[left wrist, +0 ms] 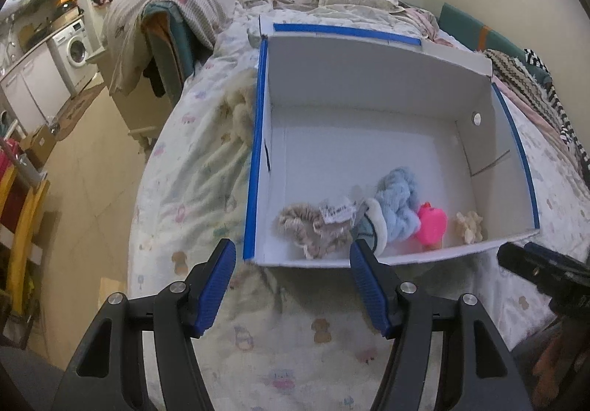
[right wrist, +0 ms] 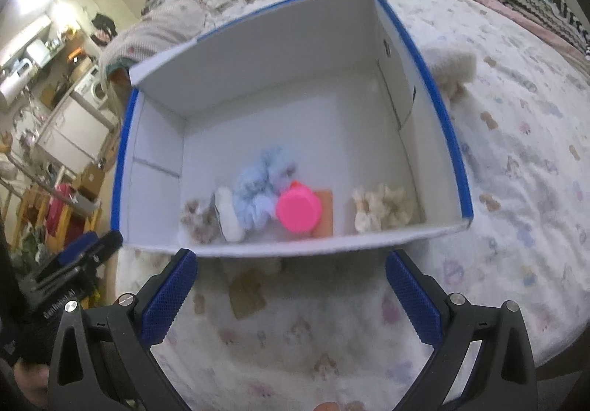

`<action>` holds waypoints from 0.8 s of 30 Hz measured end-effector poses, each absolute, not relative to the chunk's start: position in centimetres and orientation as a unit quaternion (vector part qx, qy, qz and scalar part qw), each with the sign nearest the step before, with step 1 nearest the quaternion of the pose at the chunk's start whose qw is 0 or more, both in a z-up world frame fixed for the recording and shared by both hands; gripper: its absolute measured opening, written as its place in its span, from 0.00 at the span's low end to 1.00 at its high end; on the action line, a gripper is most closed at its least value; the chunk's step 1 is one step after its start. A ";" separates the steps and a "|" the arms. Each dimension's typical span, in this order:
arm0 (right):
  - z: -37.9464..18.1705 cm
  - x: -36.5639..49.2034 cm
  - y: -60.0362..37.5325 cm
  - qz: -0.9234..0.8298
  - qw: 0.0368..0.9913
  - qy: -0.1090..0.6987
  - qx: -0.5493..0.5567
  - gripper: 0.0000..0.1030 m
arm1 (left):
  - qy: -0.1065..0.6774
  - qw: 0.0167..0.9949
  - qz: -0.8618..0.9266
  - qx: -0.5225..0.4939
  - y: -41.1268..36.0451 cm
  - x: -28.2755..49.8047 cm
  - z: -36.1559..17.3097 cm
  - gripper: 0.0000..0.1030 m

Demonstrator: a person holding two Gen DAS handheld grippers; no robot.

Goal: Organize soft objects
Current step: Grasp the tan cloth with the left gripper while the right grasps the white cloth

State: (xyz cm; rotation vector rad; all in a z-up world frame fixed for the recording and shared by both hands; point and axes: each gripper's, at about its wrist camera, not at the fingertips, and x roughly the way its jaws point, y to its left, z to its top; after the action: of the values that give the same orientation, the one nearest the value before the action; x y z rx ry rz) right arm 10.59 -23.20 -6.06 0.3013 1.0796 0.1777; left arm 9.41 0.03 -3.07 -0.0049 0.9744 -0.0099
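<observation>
- Both claws are released and hold nothing: the left claw (left wrist: 293, 285) and the right claw (right wrist: 291, 294) hover over the bed (left wrist: 191, 167), just short of the box's near wall.
- The box (left wrist: 368, 79) sits on the bed, white inside with blue edging. Along its near wall lie a beige scrunchie (left wrist: 313, 230), a blue scrunchie (left wrist: 400, 204), a pink toy (left wrist: 431, 224) and a cream scrunchie (left wrist: 469, 225).
- Soft things remain outside, by my reading: a fluffy cream piece (right wrist: 455, 69) lies just beside the box's outer wall, and a tan scrap (right wrist: 247, 294) lies on the bed between the right claw's fingers.
- Risk: the tan scrap lies flat on loose bedding, so closing on it could pinch the sheet too and drag it, shifting the box.
- Risk: the near wall is low and close; a claw swinging in could knock it and slide or tip the light box on the soft mattress.
- Risk: the fluffy piece touches the wall, so one finger may catch the cardboard and miss the grip.
- Risk: the claws are near each other and could collide.
</observation>
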 end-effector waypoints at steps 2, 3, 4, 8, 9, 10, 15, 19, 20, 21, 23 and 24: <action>-6.6 10.2 -23.1 0.083 0.839 0.520 0.141 1.00 | 0.476 0.879 -0.009 -0.004 0.0 9.0 -3.6 0.60; -6.7 10.1 -23.1 0.080 0.837 0.522 0.139 1.00 | 0.480 0.877 -0.008 -0.004 -0.1 8.9 -3.8 0.60; -6.9 10.1 -23.1 0.077 0.837 0.525 0.136 1.00 | 0.484 0.875 -0.007 -0.004 -0.1 8.8 -4.1 0.60; -7.3 10.0 -23.7 0.072 0.832 0.532 0.141 1.00 | 0.494 0.870 -0.004 -0.003 -0.3 8.8 -4.9 0.60; -7.4 10.0 -23.9 0.064 0.832 0.534 0.140 1.00 | 0.495 0.869 -0.004 -0.004 -0.4 8.8 -5.2 0.60; -7.6 10.0 -24.0 0.052 0.831 0.537 0.135 1.00 | 0.498 0.867 -0.006 -0.005 -0.5 8.8 -5.4 0.60; -8.9 10.3 -24.7 0.032 0.815 0.563 0.130 1.00 | 0.532 0.846 -0.028 0.001 -2.2 9.0 -7.8 0.60; -9.5 10.1 -25.3 0.028 0.811 0.569 0.136 1.00 | 0.567 0.821 -0.066 0.000 -4.7 9.8 -10.5 0.60; -9.5 10.0 -25.5 0.027 0.811 0.569 0.137 1.00 | 0.575 0.815 -0.073 0.000 -5.2 10.0 -11.1 0.60; -9.5 10.0 -25.6 0.026 0.812 0.568 0.136 1.00 | 0.582 0.809 -0.080 0.001 -5.8 10.1 -11.7 0.60; -9.6 10.0 -25.7 0.023 0.814 0.566 0.128 1.00 | 0.599 0.795 -0.099 0.003 -7.0 10.4 -13.1 0.60; -9.6 10.0 -25.7 0.024 0.815 0.566 0.126 1.00 | 0.606 0.789 -0.105 0.005 -7.5 10.6 -13.7 0.60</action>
State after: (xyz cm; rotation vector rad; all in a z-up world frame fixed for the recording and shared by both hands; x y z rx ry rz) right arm 9.97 -25.74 -9.59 0.2692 1.2066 0.0505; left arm 10.55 -7.47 -13.71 0.0104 1.3049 -0.2270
